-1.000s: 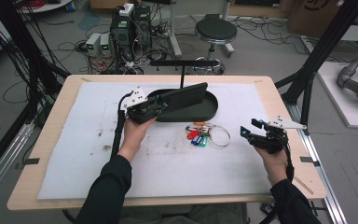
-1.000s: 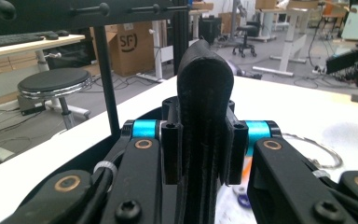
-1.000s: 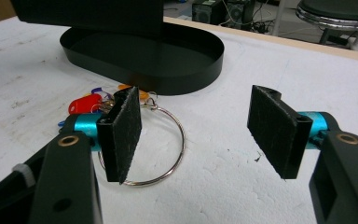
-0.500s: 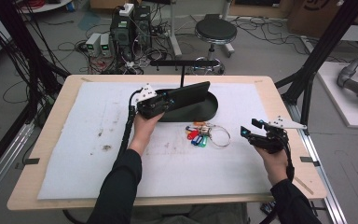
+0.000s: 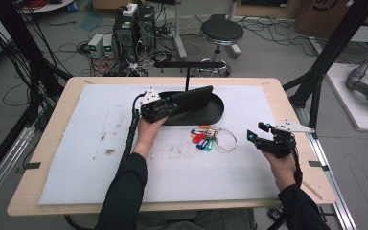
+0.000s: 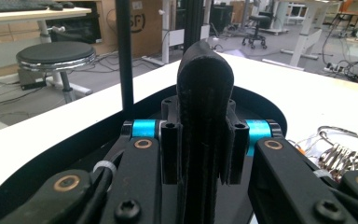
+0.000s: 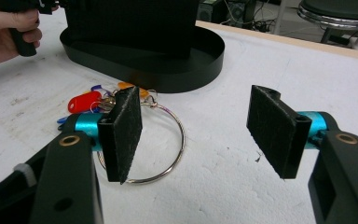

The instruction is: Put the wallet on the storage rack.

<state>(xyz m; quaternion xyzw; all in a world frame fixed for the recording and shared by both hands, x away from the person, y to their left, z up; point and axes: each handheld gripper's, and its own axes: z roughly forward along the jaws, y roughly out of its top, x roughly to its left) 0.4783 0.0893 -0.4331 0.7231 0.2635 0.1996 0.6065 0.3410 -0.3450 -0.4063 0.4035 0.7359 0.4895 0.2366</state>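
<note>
Black all over, the wallet (image 5: 191, 99) stands on edge in the oval tray (image 5: 215, 114) near the far edge of the table (image 5: 268, 88), pinched at its near end by the left gripper (image 5: 170, 103). In the left gripper view both jaws press flat on the wallet (image 6: 204, 107), so the grip is clamped tight. The right gripper (image 5: 258, 132) hovers near the table's right edge with its 2 jaws wide apart and nothing between them; its pads (image 7: 126, 133) frame the key ring (image 7: 161, 140) and the coloured key tags (image 7: 85, 101) lying on the white mat (image 5: 100, 143) just in front of the tray.

Risks, as I judge them: the wallet is held only at 1 end, so a quick lift could let the free end sag or swing and knock the thin black post (image 5: 187, 76) rising at the tray's far side. Dragging it sideways could also shift the tray onto the keys. The right gripper, if it goes for the ring, may slide off the thin wire and scatter the tags.

The left forearm reaches forward across the mat, hand wrapped around the handle, gripper pointing right along the tray. The right hand (image 5: 280, 160) rests low near the near-right corner, gripper aimed left at the keys.
</note>
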